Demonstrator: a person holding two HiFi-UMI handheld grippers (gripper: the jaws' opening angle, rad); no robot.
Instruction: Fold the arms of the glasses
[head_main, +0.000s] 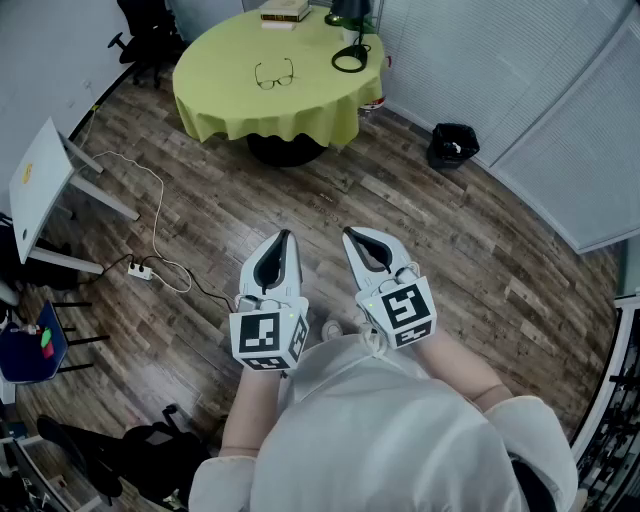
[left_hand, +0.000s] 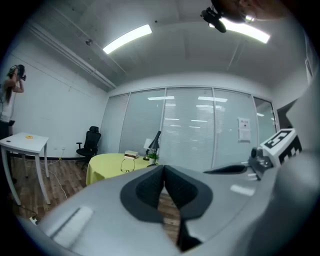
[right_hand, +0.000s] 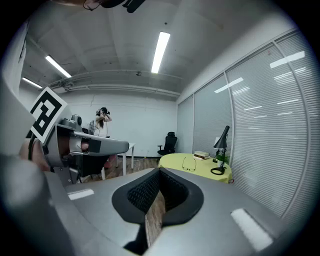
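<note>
Left gripper (head_main: 285, 237), right gripper (head_main: 350, 233): jaws together, nothing held. Well apart from glasses (head_main: 274, 75) on table (head_main: 215, 95). Advised: approach first, steady frame, fold arms singly.

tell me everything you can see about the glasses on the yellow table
The glasses have a thin dark frame with two rounded clear lenses. Both arms look unfolded, reaching away from the person. They rest near the middle of the round table's yellow cloth; only the cloth touches them.
</note>
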